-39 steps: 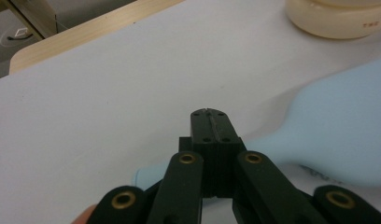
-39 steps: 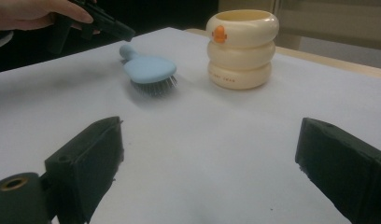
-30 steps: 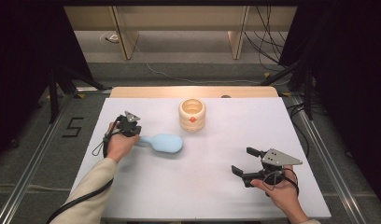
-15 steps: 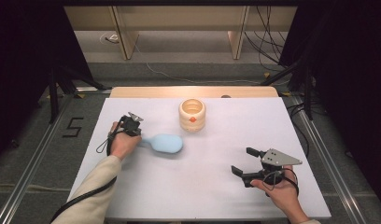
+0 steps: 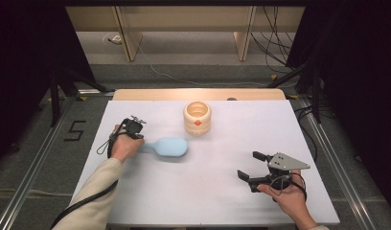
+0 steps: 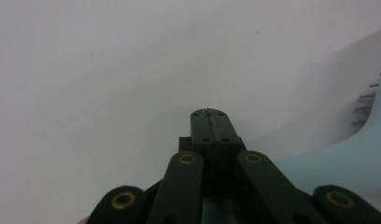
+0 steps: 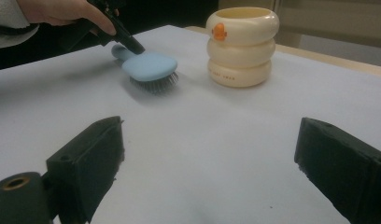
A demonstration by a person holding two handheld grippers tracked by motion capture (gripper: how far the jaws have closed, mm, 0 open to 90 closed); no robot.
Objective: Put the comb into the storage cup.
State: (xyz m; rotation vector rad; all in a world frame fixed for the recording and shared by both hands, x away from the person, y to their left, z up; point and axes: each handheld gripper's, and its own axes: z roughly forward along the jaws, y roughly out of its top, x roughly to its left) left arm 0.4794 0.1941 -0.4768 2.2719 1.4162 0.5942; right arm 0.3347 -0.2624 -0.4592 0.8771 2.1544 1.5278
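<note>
Brush handle pinched, bristles down beside the holder

Brush (image 5: 168, 146) of pale blue plastic lies on the white surface (image 5: 208, 191), bristle side down, just in front of and to the left of the cream ribbed holder (image 5: 197, 117), near it but not touching. Its handle runs away from the holder toward the left hand-held gripper (image 5: 131, 128). In the left gripper view those jaws stand pressed flat together with no gap, while in the right gripper view their tips sit on the handle where it meets the brush head, so I judge this hand-held gripper clenched on the handle, though the contact itself is hard to see. The right hand-held gripper (image 5: 253, 168) rests well in front of the holder and to its right, jaws spread wide, holding nothing.

The brush looks light and stiff in the body, with a smooth back that could slip under a weak pinch. The thin bristles would bend, so they are no place to grip. The narrow handle is the sound hold; taken at its far end, the heavier head would likely droop, so a hold close to the head seems steadier
</note>
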